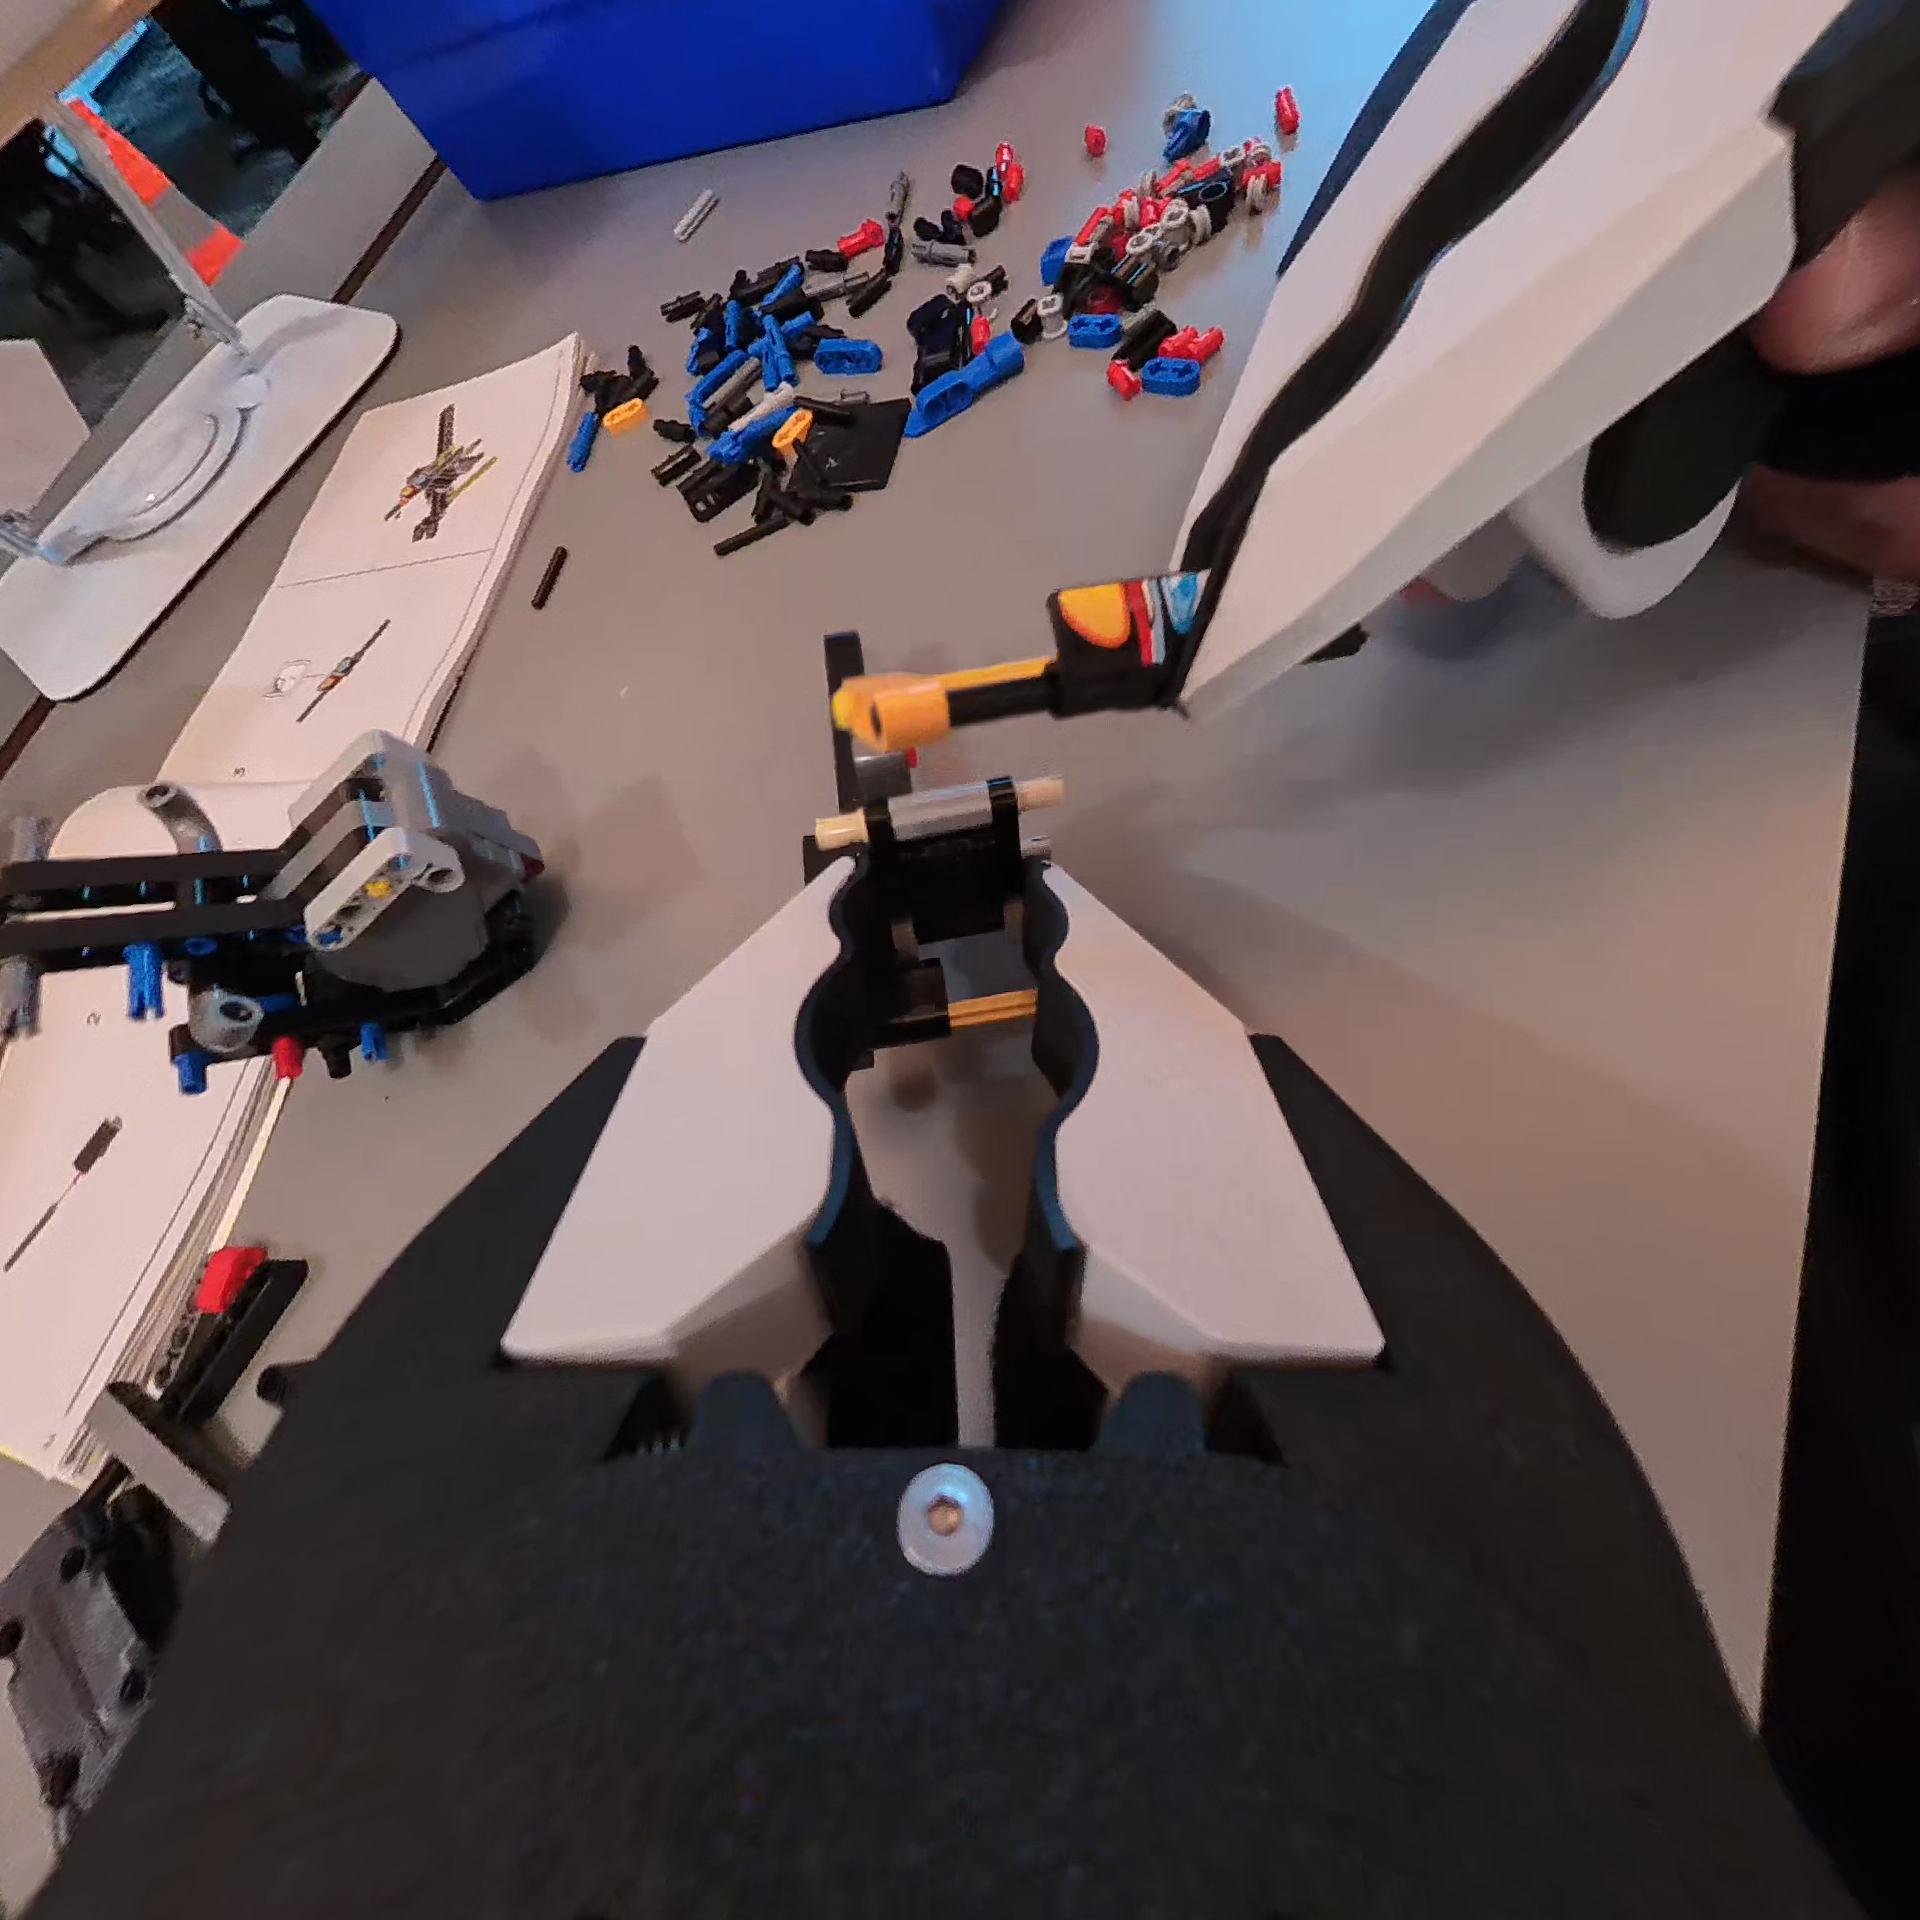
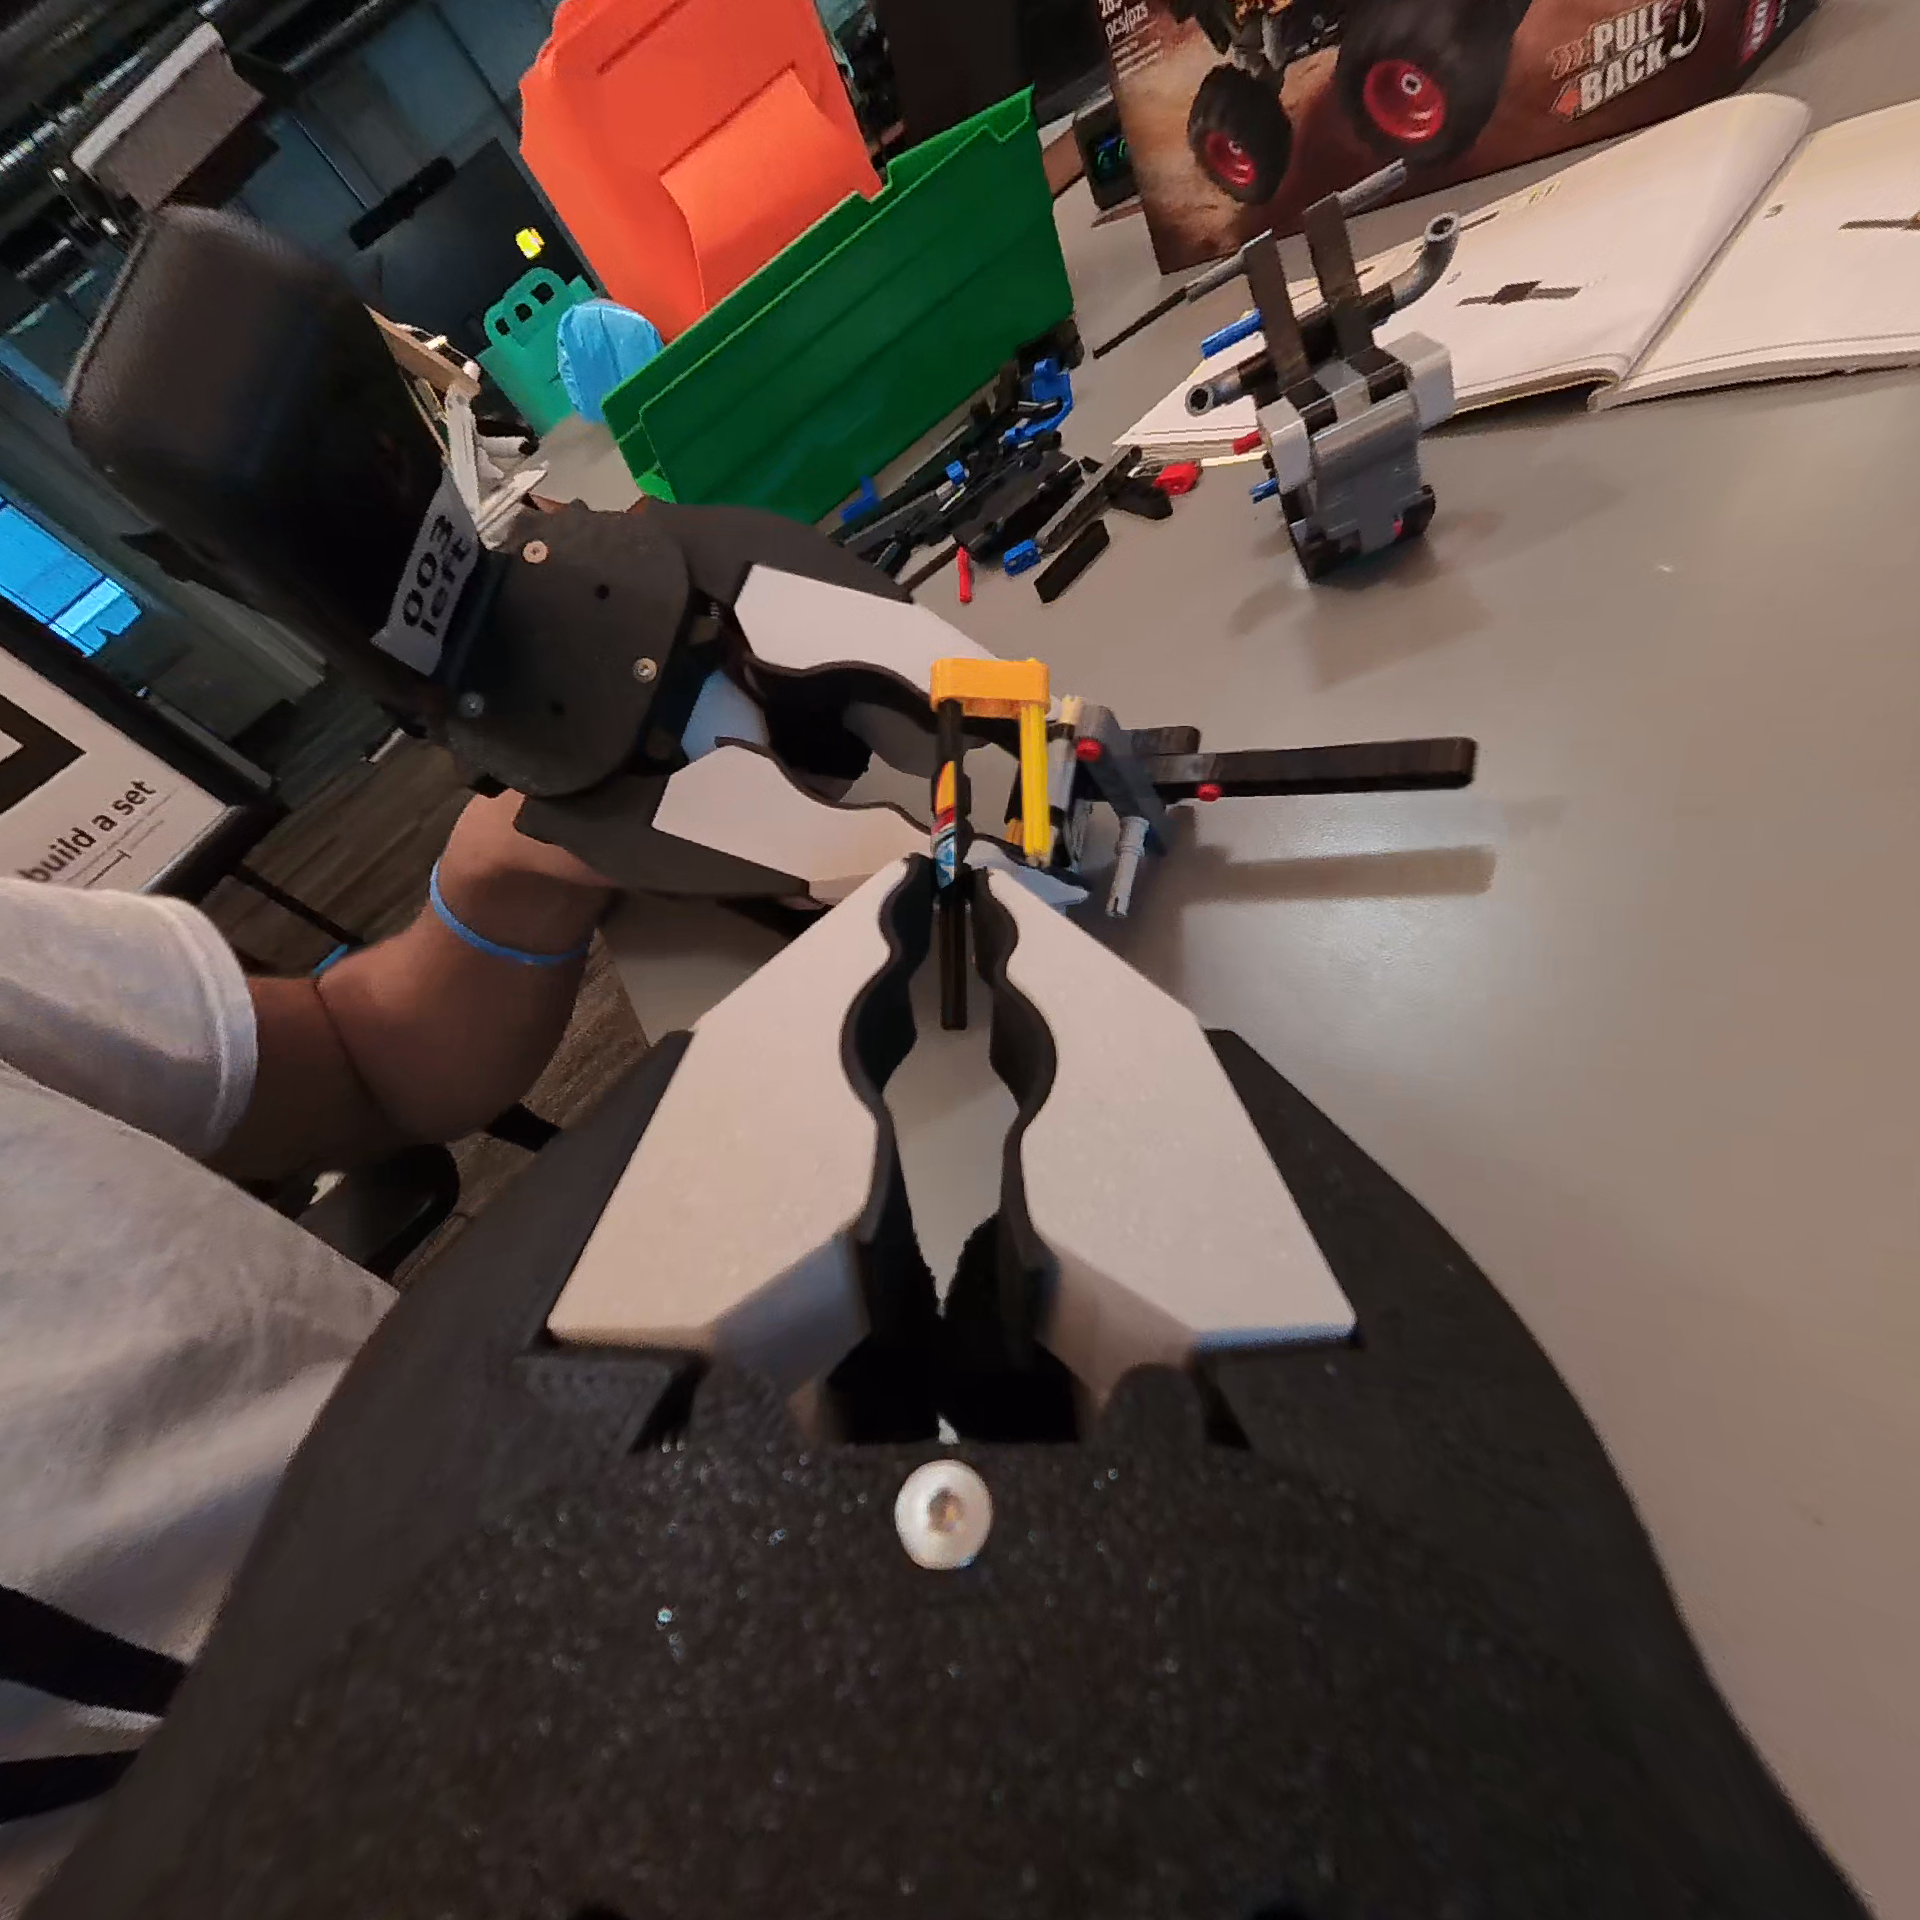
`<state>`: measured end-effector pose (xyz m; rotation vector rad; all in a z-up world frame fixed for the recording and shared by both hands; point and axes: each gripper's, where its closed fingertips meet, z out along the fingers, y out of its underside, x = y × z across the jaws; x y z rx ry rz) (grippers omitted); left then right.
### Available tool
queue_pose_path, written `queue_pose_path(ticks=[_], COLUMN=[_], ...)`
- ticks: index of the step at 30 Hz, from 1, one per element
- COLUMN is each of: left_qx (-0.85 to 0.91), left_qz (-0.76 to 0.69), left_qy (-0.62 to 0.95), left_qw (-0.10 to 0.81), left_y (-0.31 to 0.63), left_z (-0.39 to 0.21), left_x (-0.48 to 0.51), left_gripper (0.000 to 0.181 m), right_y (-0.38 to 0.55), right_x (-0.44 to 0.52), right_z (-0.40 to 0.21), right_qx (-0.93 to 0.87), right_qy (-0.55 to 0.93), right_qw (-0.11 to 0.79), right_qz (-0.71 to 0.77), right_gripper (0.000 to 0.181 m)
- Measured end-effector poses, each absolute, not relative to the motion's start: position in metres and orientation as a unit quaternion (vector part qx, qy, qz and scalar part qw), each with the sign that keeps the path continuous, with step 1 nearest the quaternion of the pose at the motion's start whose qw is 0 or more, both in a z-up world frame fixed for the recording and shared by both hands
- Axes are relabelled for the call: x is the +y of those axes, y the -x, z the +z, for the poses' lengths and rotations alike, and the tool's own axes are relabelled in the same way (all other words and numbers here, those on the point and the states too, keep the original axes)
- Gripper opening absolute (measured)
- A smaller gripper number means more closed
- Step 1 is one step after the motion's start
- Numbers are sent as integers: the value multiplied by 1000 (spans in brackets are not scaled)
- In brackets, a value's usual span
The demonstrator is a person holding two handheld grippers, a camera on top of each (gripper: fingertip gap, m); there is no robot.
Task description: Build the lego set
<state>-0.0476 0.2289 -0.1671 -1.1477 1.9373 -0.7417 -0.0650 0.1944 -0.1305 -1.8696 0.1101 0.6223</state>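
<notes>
My left gripper [image 1: 940, 894] is shut on a small black sub-assembly [image 1: 940, 862] with a tan cross axle, a grey sleeve and a yellow axle, held above the grey table [image 1: 1351, 1039]. In the right wrist view this sub-assembly [image 2: 1122, 769] carries a long black beam [image 2: 1351, 764] pointing right. My right gripper [image 2: 951, 883] is shut on a black stickered piece [image 1: 1122, 634] with a black axle and a yellow connector [image 1: 894, 712] on its end. The connector [image 2: 987, 681] hovers just beside the top of the sub-assembly, a little apart from it.
A partly built grey and black model [image 1: 343, 914] stands on the open instruction booklet [image 1: 416, 540]. Loose blue, black and red pieces [image 1: 935, 312] lie beyond. A blue bin [image 1: 675, 83], a green bin [image 2: 862, 343] and the set's box [image 2: 1403, 104] stand at the back. The gap from one gripper's tips to the other's is roughly 6 centimetres.
</notes>
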Motion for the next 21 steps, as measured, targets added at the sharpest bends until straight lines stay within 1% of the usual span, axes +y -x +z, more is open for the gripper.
queue_pose_path(ticks=[7,21], left_qx=[775,762], left_qz=[-242,-261], left_qy=[402,428], left_qw=[423,411], left_y=[54,53], left_z=[-169,-167], left_x=[233,236], left_gripper=[25,24], right_y=[69,69], right_x=[192,192], right_z=[-133,-135], right_qx=[34,33], right_qy=[794,798], right_qw=[548,545], right_qz=[260,254], right_gripper=[6,6])
